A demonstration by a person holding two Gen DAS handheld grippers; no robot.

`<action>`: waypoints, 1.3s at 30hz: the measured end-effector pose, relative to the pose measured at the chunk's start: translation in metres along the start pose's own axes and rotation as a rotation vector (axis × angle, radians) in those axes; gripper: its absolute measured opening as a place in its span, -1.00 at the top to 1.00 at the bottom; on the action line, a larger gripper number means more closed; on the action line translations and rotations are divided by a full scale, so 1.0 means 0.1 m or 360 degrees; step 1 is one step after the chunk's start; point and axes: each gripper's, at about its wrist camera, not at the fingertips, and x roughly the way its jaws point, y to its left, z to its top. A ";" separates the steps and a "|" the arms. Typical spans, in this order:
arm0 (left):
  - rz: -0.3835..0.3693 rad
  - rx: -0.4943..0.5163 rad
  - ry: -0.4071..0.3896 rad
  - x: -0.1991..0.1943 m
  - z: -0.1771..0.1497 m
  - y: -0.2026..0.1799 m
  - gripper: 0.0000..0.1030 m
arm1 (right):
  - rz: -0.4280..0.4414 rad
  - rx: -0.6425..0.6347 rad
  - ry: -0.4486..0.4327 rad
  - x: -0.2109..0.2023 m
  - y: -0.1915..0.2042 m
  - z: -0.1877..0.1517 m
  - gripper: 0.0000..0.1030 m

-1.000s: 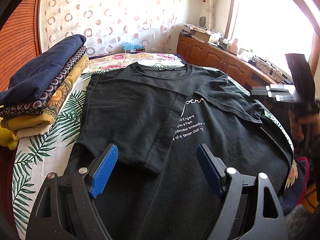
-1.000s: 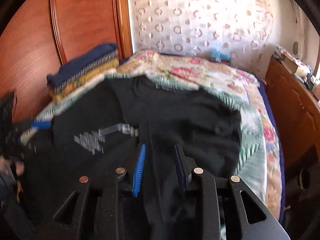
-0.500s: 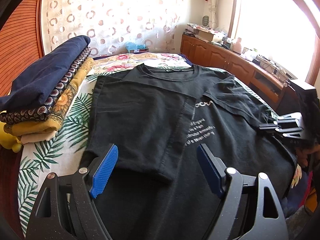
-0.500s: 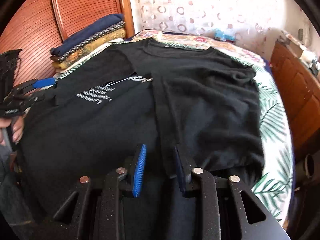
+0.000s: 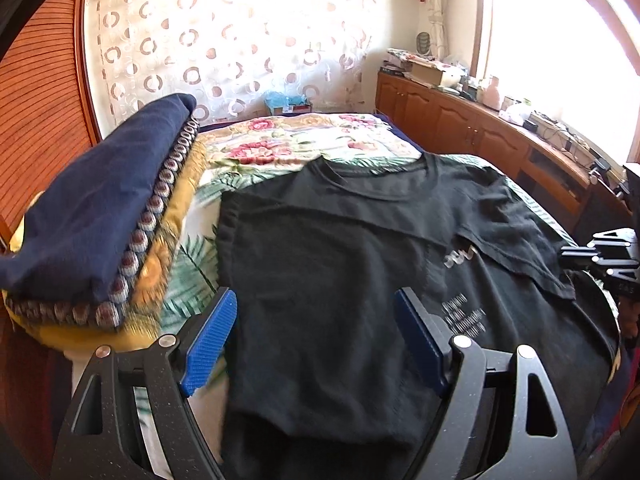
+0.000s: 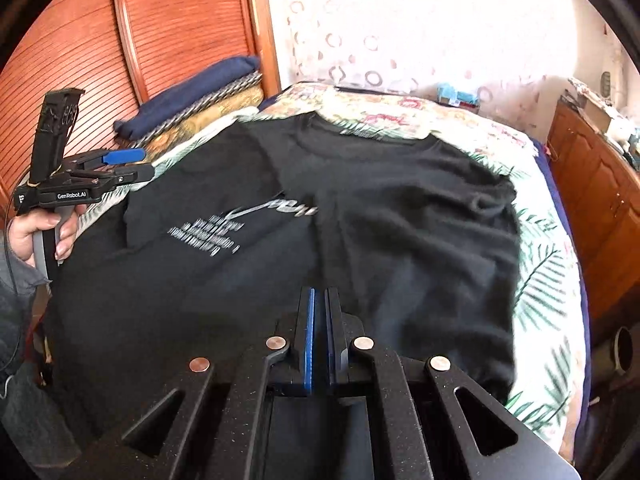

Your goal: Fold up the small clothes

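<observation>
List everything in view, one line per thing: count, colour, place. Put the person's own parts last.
T-shirt: one, black with white print, spread on the bed, one side folded in.
Folded clothes: one stack, navy on top, patterned and yellow below, at the bed's left edge.
Bedspread: one, floral and palm-leaf print, under the shirt.
Curtain: one, white with ring pattern, behind the bed.
Cabinet: one, brown wood, cluttered top, under the window.
Left gripper: open, over the shirt.
Right gripper: shut.

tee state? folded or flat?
Part folded: the tee has one side flap and one sleeve turned over its front; the hem is unfolded.
</observation>
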 end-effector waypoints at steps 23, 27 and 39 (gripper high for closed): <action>0.0030 0.0028 0.0114 0.69 0.45 0.05 -0.59 | -0.0116 0.0314 0.0092 1.08 -1.55 0.75 0.52; 0.0049 0.0043 0.0137 0.79 0.51 0.07 -0.59 | -0.0125 0.0245 0.0020 1.17 -1.62 0.90 0.88; 0.0111 0.0058 0.0168 0.94 0.63 0.18 -0.59 | -0.0273 0.0243 0.0020 1.08 -1.59 0.76 0.81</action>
